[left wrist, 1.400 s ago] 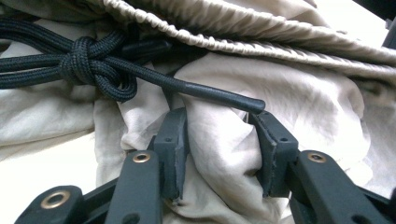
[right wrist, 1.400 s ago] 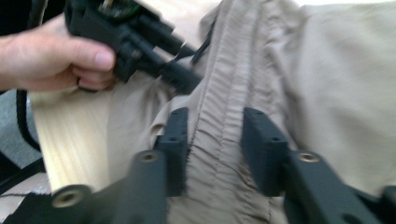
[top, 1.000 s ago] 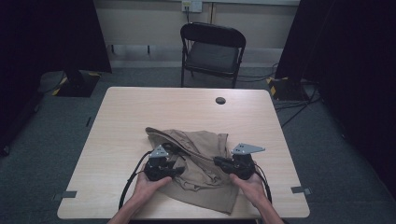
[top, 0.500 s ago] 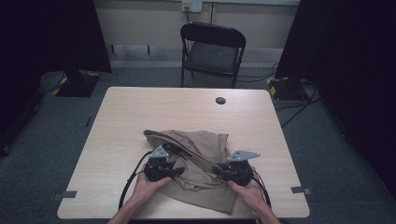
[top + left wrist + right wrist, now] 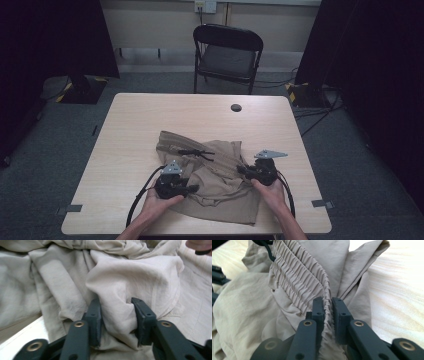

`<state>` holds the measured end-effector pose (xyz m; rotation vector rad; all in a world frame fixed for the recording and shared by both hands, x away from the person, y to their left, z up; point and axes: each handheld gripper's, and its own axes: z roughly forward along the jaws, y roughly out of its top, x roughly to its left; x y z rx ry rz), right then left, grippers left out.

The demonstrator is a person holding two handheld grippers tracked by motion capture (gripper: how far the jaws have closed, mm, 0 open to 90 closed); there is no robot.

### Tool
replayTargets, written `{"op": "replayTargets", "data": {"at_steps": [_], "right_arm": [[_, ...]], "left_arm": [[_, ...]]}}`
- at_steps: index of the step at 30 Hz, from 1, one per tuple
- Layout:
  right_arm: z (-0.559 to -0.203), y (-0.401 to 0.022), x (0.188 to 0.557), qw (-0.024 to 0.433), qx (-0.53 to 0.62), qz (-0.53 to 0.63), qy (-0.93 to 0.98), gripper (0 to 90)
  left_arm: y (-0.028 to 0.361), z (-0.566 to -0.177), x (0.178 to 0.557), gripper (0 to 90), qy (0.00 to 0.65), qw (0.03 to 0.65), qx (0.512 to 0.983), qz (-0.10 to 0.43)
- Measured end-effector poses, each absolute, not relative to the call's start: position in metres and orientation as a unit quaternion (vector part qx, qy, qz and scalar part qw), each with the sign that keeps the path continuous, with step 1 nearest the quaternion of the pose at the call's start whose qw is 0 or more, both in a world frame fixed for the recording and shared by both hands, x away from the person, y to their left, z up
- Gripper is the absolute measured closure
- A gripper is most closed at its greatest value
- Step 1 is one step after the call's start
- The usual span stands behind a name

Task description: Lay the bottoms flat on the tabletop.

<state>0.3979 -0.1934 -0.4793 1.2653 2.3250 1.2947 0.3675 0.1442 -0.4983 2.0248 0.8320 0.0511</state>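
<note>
A beige garment (image 5: 220,182) with a gathered elastic waistband (image 5: 297,272) and a black drawstring (image 5: 196,152) lies crumpled on the near half of the wooden table (image 5: 165,115). My left gripper (image 5: 192,188) rests on its left side. Its pads (image 5: 93,315) press a bunched fold of the cloth (image 5: 120,290), and the jaws have just been opening a little around it. At the garment's right edge, my right gripper (image 5: 241,171) is shut on the waistband (image 5: 327,315), which runs between its pads (image 5: 318,307). Those jaws have just been closing on it.
A black folding chair (image 5: 227,50) stands beyond the table's far edge. A dark cable hole (image 5: 236,107) sits in the tabletop's far middle. Bare wood lies to the right of the cloth (image 5: 397,290). Dark curtains hang on both sides.
The right gripper has shifted a little to the right and away from the near edge, with the waistband in it. The left gripper has kept its place.
</note>
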Motion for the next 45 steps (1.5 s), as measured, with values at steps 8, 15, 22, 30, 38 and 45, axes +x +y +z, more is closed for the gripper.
{"op": "replayTargets", "data": {"at_steps": [8, 15, 22, 30, 38, 45], "right_arm": [[-0.482, -0.194, 0.400, 0.083, 0.429, 0.446, 0.781, 82.0], [-0.481, -0.194, 0.397, 0.083, 0.425, 0.442, 0.786, 82.0], [-0.481, -0.197, 0.383, 0.071, 0.414, 0.444, 0.791, 82.1], [-0.479, -0.201, 0.359, 0.071, 0.397, 0.433, 0.806, 82.1], [-0.480, -0.208, 0.356, 0.068, 0.406, 0.441, 0.797, 80.7], [-0.476, -0.210, 0.358, 0.073, 0.401, 0.446, 0.797, 80.7]], "left_arm": [[0.162, -0.477, 0.395, 61.1, 0.365, 0.500, 0.784, 0.033], [0.142, -0.500, 0.406, 58.9, 0.378, 0.454, 0.806, 0.040], [0.141, -0.497, 0.395, 58.7, 0.350, 0.436, 0.828, 0.045], [0.138, -0.499, 0.371, 58.6, 0.335, 0.444, 0.830, 0.039], [0.147, -0.494, 0.364, 58.6, 0.339, 0.454, 0.824, 0.017], [0.193, -0.471, 0.380, 57.4, 0.384, 0.502, 0.774, 0.046]]}}
